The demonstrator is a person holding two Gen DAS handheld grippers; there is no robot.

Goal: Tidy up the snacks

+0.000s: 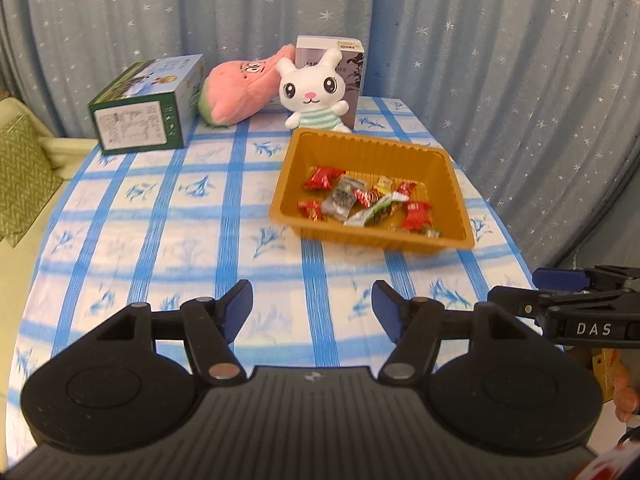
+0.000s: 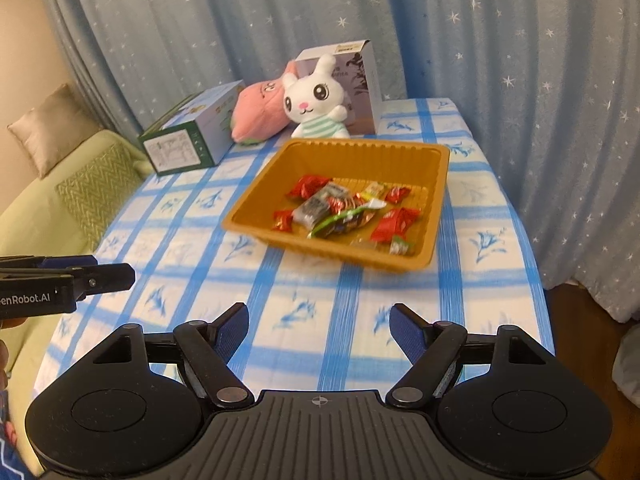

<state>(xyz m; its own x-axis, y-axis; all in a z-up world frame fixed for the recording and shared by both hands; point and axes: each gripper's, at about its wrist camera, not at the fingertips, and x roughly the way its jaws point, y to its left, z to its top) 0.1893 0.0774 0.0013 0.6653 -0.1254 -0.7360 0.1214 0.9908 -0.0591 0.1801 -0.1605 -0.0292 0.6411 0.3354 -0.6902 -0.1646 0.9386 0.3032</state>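
Ahead of both gaping tools, well apart, snacks w/in tray

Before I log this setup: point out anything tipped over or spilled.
The pink plush lies on its side beside the upright bunny. No spill shows: the snacks all sit inside the orange tray.

Your left gripper and right gripper are matte black, blue-padded fingertips, silver pivot screws, white lettering sidelong.

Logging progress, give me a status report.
Left gripper and right gripper open, empty. Snacks in the tray. Nothing in the way.
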